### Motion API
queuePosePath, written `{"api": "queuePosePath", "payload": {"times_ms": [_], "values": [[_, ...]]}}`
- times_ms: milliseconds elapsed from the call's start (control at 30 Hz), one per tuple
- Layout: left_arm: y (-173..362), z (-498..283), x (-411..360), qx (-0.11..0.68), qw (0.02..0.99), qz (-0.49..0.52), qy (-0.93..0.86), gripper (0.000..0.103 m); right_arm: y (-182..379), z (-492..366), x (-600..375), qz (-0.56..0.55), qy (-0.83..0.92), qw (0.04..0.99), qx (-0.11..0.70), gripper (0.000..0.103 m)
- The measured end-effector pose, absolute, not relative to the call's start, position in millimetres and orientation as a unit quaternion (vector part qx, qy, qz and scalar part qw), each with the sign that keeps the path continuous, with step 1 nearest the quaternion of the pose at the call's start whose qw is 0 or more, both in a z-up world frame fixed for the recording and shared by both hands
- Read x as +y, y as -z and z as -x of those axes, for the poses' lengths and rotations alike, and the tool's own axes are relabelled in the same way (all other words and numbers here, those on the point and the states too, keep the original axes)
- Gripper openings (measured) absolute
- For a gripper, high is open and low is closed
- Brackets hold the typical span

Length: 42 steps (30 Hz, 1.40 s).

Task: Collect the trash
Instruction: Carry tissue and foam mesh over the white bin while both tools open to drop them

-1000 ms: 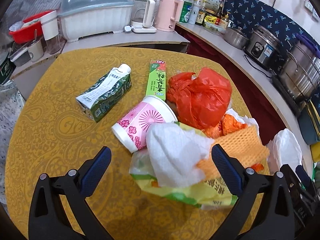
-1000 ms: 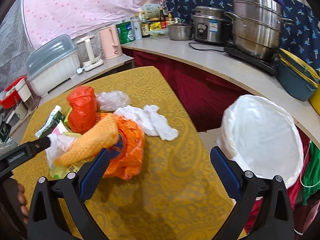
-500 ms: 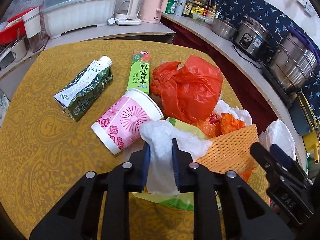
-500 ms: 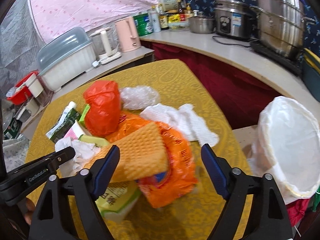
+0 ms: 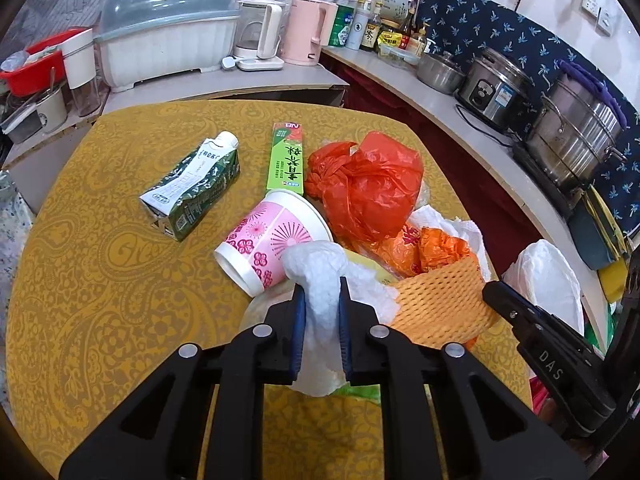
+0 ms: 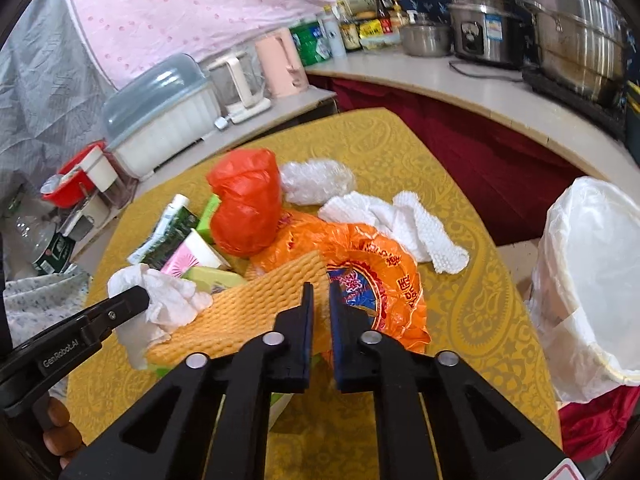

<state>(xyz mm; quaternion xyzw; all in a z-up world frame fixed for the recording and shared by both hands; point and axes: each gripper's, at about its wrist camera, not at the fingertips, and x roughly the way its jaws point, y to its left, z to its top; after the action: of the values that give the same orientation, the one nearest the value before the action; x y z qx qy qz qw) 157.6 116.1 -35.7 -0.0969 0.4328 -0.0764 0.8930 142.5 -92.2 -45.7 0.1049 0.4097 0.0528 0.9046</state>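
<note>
A heap of trash lies on the yellow table (image 5: 100,280). My left gripper (image 5: 321,312) is shut on a crumpled white tissue (image 5: 320,272), which also shows in the right wrist view (image 6: 168,300). My right gripper (image 6: 321,312) is shut on the edge of an orange foam net (image 6: 248,312), seen too in the left wrist view (image 5: 440,304). Under the net lies an orange plastic bag (image 6: 372,264). A red bag (image 5: 372,188), a pink paper cup (image 5: 268,240), a green carton (image 5: 192,188) and a green box (image 5: 287,156) lie beyond.
A bin lined with a white bag (image 6: 596,276) stands off the table's right edge. A white paper towel (image 6: 400,216) and clear wrap (image 6: 316,176) lie on the far side. Counters with kettles, pots and a dish rack (image 5: 168,48) surround the table.
My left gripper shut on the white tissue and has lifted it slightly. My right gripper moved in over the heap and shut on the orange foam net.
</note>
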Motion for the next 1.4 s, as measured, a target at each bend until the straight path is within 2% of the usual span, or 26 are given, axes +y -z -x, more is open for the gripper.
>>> {"api": "queuePosePath", "payload": {"times_ms": [433, 700, 1067, 1400], "values": [[1.5, -110.7, 122.6, 0.397, 0.910, 0.090, 0.074, 0.014, 8.6, -92.5, -112.0, -0.096, -0.038, 0.925, 0.367, 0.006], [-9.9, -96.0, 93.6, 0.392, 0.911, 0.070, 0.109, 0.014, -8.9, -69.5, -159.9, -0.115, 0.015, 0.934, 0.339, 0.006], [-29.0, -107.5, -26.4, 0.377, 0.900, 0.008, 0.217, 0.014, -22.8, -50.0, -270.0, -0.145, 0.133, 0.935, 0.296, 0.005], [-14.6, -130.0, -164.5, 0.380, 0.865, -0.036, 0.324, 0.014, -3.5, -42.1, -369.6, -0.171, 0.228, 0.915, 0.285, 0.005]]}}
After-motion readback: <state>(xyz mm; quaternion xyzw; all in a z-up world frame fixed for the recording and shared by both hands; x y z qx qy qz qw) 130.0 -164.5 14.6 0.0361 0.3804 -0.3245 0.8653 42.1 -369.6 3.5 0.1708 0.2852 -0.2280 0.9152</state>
